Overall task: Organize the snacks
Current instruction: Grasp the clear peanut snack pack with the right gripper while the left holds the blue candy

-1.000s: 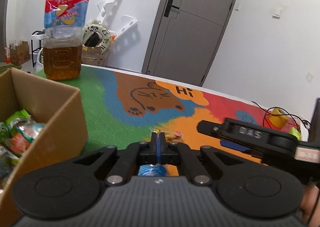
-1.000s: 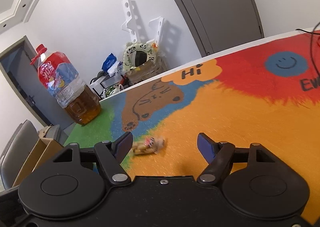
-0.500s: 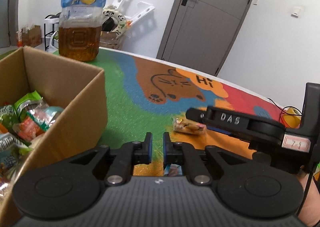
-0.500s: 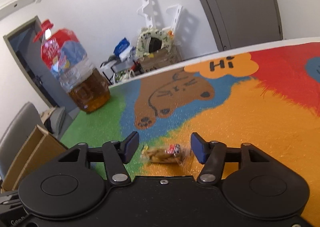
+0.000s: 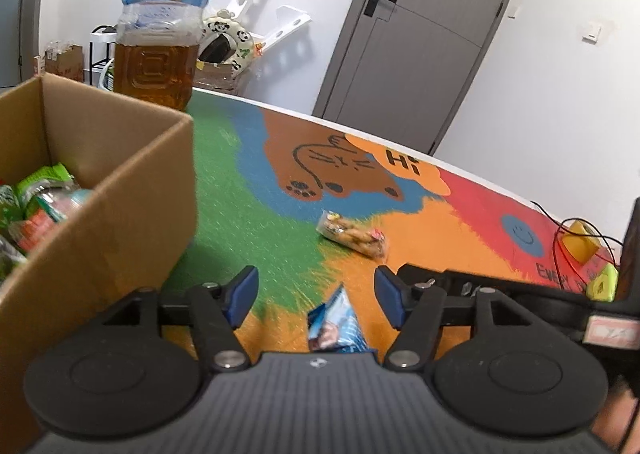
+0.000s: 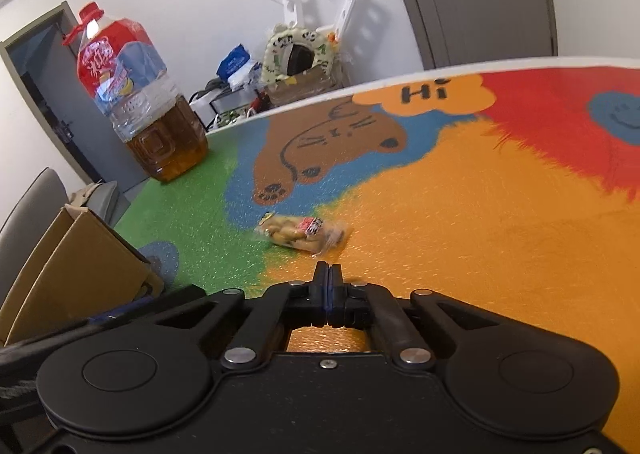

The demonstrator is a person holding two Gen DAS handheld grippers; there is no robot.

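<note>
Spreading wide, the left gripper (image 5: pixel 316 296) frames a blue packet (image 5: pixel 335 326) right of the cardboard box (image 5: pixel 120 214). The right gripper (image 6: pixel 328 286) is pinched together, empty, just short of the peanut bag (image 6: pixel 302 232).

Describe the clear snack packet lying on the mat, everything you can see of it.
The snack packet is a small clear plastic wrapper with yellowish-brown pieces inside, a red label near one end and crimped ends. It lies flat on the mat, where green, blue and orange meet, just ahead of the shut right gripper. Nothing touches it.
</note>
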